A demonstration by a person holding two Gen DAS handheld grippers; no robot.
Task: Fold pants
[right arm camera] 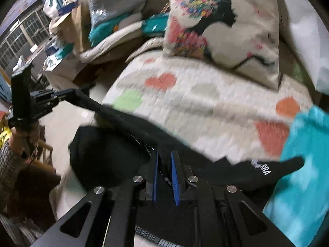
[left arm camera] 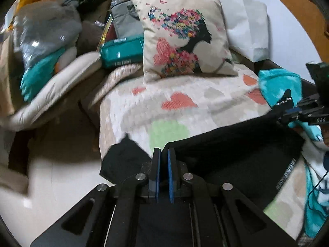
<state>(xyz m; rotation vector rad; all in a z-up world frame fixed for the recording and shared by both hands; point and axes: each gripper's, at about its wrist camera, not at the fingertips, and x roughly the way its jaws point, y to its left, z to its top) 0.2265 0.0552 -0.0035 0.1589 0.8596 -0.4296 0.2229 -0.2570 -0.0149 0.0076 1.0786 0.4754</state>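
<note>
Slippage is your main risk: the black pants, stretched across the lower centre above the heart-print quilt, are pinched by both left gripper and right gripper in narrow bites, so uneven tension could free an edge.

both grippers are built of matte black linkage arms joined by round silver pivot pins, with long teardrop slots cut into the outer arms. the left gripper is fitted with flat blue pads on black finger plates; the same blue lining is seen on the right gripper. beside the left gripper's black upright handle, a hand with bare skin is seen, cuffed by a grey-and-white knitted sleeve, with a thin black cable hanging below.
</note>
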